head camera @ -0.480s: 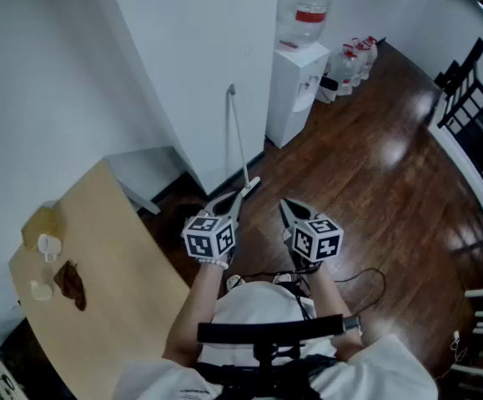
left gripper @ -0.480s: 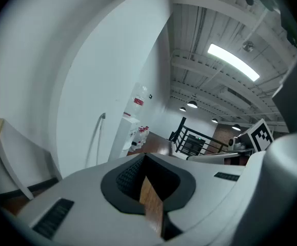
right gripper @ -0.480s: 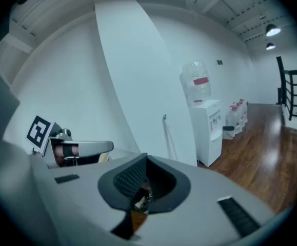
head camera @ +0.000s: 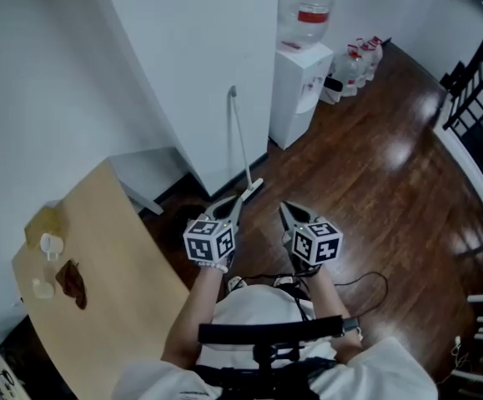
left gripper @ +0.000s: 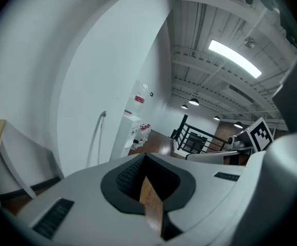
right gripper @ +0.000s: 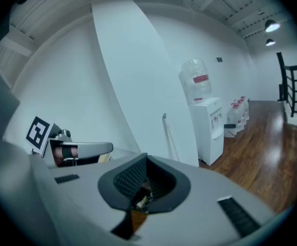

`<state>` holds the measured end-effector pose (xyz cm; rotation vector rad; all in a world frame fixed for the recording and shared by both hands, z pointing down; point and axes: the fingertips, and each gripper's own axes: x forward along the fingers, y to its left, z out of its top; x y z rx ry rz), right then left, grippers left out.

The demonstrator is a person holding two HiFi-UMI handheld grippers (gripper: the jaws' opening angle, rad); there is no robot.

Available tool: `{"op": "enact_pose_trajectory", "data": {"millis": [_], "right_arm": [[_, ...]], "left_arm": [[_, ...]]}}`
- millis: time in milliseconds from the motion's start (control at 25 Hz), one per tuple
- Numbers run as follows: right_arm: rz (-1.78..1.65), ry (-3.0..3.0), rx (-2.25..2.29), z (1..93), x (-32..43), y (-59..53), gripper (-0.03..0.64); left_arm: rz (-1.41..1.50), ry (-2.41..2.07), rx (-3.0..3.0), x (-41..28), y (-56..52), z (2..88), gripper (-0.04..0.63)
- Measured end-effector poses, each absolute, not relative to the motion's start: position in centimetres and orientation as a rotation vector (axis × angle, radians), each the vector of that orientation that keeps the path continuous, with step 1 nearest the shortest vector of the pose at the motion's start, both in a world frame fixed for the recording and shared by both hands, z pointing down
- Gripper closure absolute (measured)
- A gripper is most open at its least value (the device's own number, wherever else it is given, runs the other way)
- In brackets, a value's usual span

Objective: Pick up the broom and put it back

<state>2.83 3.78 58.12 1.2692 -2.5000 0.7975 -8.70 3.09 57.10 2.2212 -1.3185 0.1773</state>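
The broom is a thin pale handle that leans upright against the white wall; its lower end is hidden behind my left gripper. It also shows ahead in the left gripper view, as the broom, and in the right gripper view, as the broom. My left gripper points at the foot of the broom, with its jaws shut and nothing between them. My right gripper hovers beside it over the dark wood floor, apart from the broom, also shut and empty. Both are held at waist height.
A white water dispenser with a bottle on top stands right of the broom, and spare bottles sit behind it. A wooden table with cups lies at the left. Black chairs and a railing stand at the right. A cable trails on the floor.
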Motion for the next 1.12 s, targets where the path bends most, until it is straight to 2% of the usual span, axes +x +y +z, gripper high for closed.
{"op": "enact_pose_trajectory", "data": {"millis": [680,1120], "right_arm": [[0.8,-2.532,1.143,59.7,11.6,0.2,0.597],[0.823,-2.534,1.066,62.0,9.9,-3.9,0.597]], "left_arm": [[0.144,-1.447,2.098,-1.4,2.3,59.3,0.606],[0.143,-1.499,2.042,-3.2,-1.6,60.9,0.606]]}}
